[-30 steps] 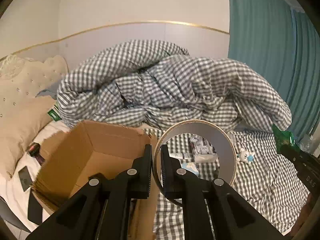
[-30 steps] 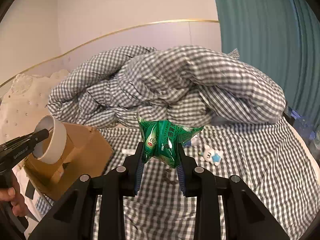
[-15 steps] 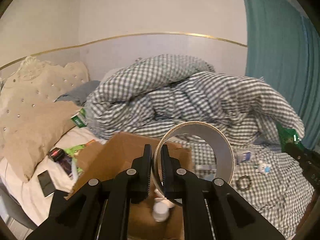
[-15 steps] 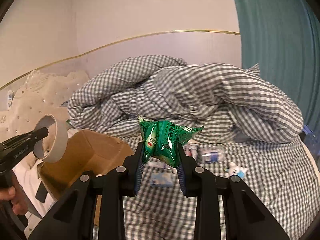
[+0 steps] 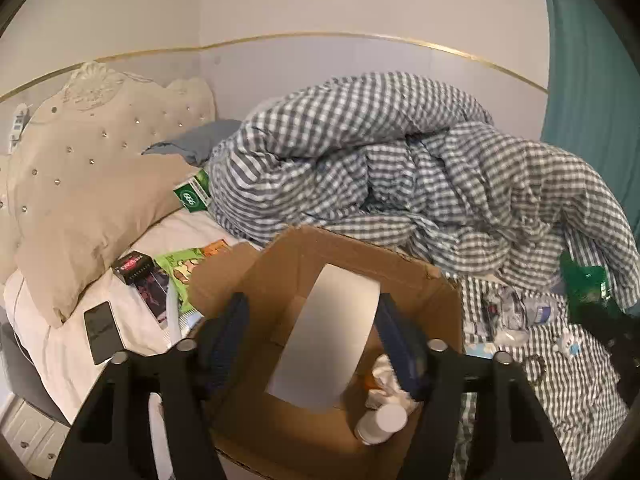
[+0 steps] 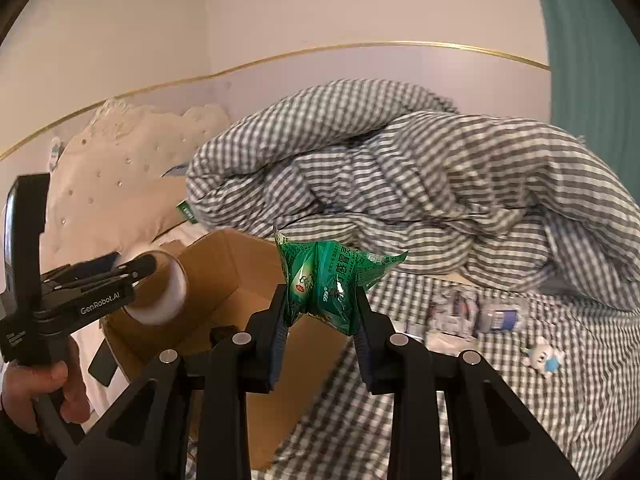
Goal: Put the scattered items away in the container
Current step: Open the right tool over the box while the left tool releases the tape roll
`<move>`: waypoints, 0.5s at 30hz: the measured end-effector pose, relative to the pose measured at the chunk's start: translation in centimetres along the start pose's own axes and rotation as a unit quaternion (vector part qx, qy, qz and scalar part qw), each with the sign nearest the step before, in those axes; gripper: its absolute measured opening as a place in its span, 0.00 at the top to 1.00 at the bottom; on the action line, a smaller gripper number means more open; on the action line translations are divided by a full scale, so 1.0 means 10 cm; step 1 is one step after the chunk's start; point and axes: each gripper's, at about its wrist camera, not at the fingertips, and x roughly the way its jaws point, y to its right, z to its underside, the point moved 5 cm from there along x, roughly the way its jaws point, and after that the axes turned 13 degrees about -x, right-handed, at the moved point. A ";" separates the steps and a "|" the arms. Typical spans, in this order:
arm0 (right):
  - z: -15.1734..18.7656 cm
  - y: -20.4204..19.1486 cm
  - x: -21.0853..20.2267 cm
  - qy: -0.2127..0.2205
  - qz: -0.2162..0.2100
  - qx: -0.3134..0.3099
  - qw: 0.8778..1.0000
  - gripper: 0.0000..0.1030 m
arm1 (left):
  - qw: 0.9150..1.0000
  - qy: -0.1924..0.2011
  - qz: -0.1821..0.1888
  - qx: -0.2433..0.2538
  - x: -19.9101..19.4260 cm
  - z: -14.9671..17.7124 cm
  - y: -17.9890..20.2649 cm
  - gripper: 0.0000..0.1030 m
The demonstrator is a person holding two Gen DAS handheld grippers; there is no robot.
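Left gripper [image 5: 316, 344]: fingers spread wide, the tape roll [image 5: 326, 336] between them above the open cardboard box [image 5: 360, 252]; whether either finger touches the roll cannot be told. Right gripper [image 6: 320, 312]: fingers closed on a green sachet [image 6: 328, 280], held over the box's near right wall. Box: stands on the bed [image 5: 560, 392] toward its left edge, near the pillow [image 5: 80, 200]; contents include a white bottle [image 5: 380, 420] and crumpled white material. Loose on the checked sheet at the bed's right side: clear wrapped packets [image 5: 516, 312], a small white-and-blue toy [image 6: 544, 356]. Near the pillow: a black phone [image 5: 103, 330], a dark small box [image 5: 134, 266], a green carton [image 5: 194, 196] marked "999". Risks, as judged: the roll may strike the bottle or bounce on the box rim if it falls off-centre; the crinkly sachet could slip from a shallow pinch and land outside. Legible writing: "GenRobot.AI" on the left gripper's body; "999" and Chinese characters on the sachet.
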 end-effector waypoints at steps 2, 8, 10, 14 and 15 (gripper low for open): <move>-0.03 -0.09 0.09 -0.002 -0.009 -0.006 1.000 0.72 | 1.000 0.004 -0.001 0.001 -0.01 -0.03 -0.04 0.24; -0.11 -0.39 0.35 -0.011 -0.038 -0.027 0.999 0.72 | 1.000 0.017 -0.006 -0.007 -0.06 -0.12 -0.14 0.10; -0.12 -0.48 0.42 -0.015 -0.046 -0.034 0.998 0.71 | 1.000 0.021 -0.009 -0.014 -0.07 -0.15 -0.20 0.08; -0.13 -0.64 0.59 -0.027 -0.053 -0.064 0.996 0.68 | 1.000 0.022 -0.016 -0.016 -0.05 -0.20 -0.29 0.05; -0.14 -0.65 0.63 -0.031 -0.053 -0.066 0.996 0.61 | 0.999 0.019 -0.020 -0.016 -0.03 -0.22 -0.32 0.05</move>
